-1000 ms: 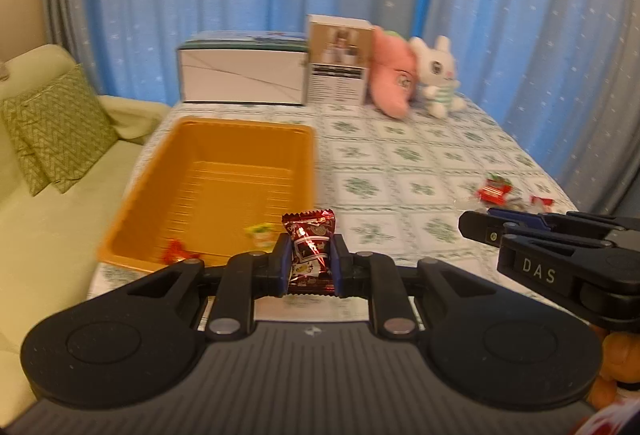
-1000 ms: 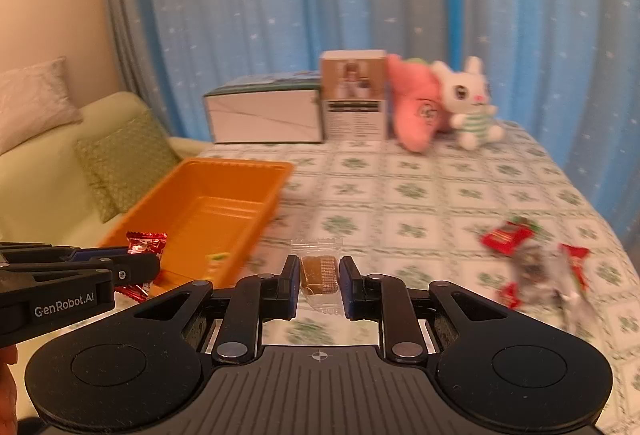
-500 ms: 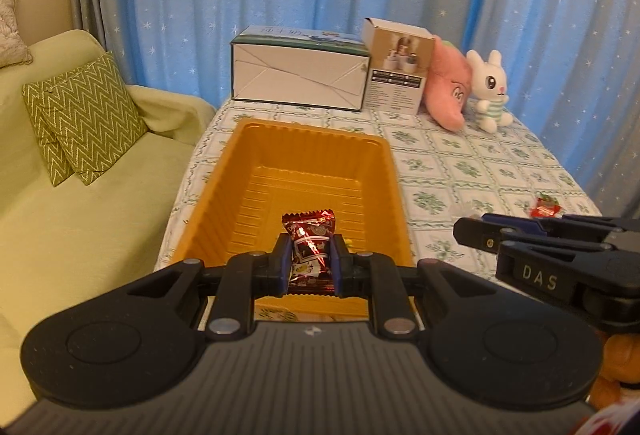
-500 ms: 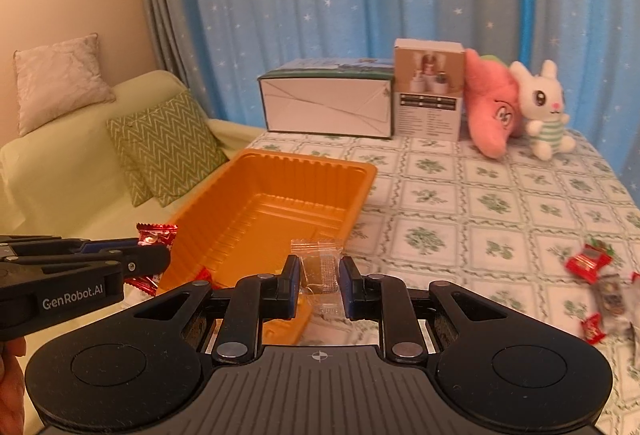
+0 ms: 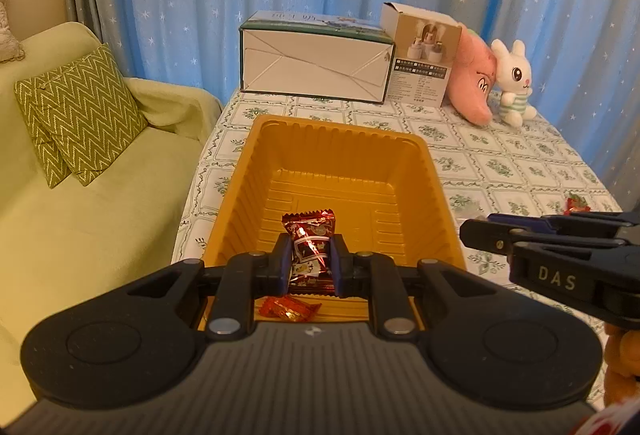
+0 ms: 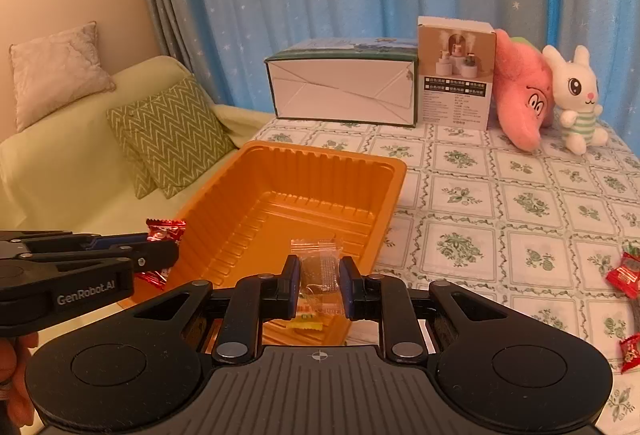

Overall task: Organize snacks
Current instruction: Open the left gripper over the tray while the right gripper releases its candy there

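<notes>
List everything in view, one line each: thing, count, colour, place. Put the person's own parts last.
tray: one, orange, near table edge by the sofa.
wrapped candy: one, dark red, held over the tray.
clear-wrapped snack: one, see-through, held over the tray.
loose snacks in tray: at least two, orange-red and yellow, near end.
loose candies: several, red, on the table's right side.
long box: one, white and green, far edge.
upright box: one, beige.
plush toys: two, pink and white.
cushions: two, green zigzag and pale, on sofa.
left tool: black, shut on the wrapped candy.
right tool: black, shut on the clear-wrapped snack.
</notes>
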The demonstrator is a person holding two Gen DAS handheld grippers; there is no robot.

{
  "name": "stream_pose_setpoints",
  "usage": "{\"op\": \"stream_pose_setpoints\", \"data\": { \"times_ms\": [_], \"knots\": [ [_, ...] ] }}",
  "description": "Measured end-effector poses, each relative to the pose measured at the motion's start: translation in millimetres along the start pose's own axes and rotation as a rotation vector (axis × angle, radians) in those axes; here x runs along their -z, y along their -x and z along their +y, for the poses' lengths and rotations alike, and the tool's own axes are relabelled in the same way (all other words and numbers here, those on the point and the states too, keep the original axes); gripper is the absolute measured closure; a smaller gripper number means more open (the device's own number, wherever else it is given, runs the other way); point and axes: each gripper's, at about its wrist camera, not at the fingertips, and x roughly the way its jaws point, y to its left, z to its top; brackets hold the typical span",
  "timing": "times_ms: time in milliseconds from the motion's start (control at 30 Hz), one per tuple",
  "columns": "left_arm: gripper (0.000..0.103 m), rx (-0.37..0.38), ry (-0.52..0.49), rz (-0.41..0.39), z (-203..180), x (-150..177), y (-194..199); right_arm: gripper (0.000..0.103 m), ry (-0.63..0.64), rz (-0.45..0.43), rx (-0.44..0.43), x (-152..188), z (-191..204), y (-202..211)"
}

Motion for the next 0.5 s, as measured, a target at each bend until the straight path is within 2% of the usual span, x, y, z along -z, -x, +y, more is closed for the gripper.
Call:
{"op": "stream_pose_setpoints", "data": {
  "times_ms": [200,367,500],
  "knots": [
    [0.084,0.018,-0.025,0.035,2,0,-18,0.082,-0.006,0.008,-0.002,-2,-1,-9],
    [0.075,-0.021,-0.05,0.046,3,4,-19,0.082,-0.008,0.016,-0.002,1,-2,-10],
    [0.074,-0.045,-0.028,0.047,9,10,-11,0.082,-0.013,0.022,-0.003,2,-3,-11]
  ]
}}
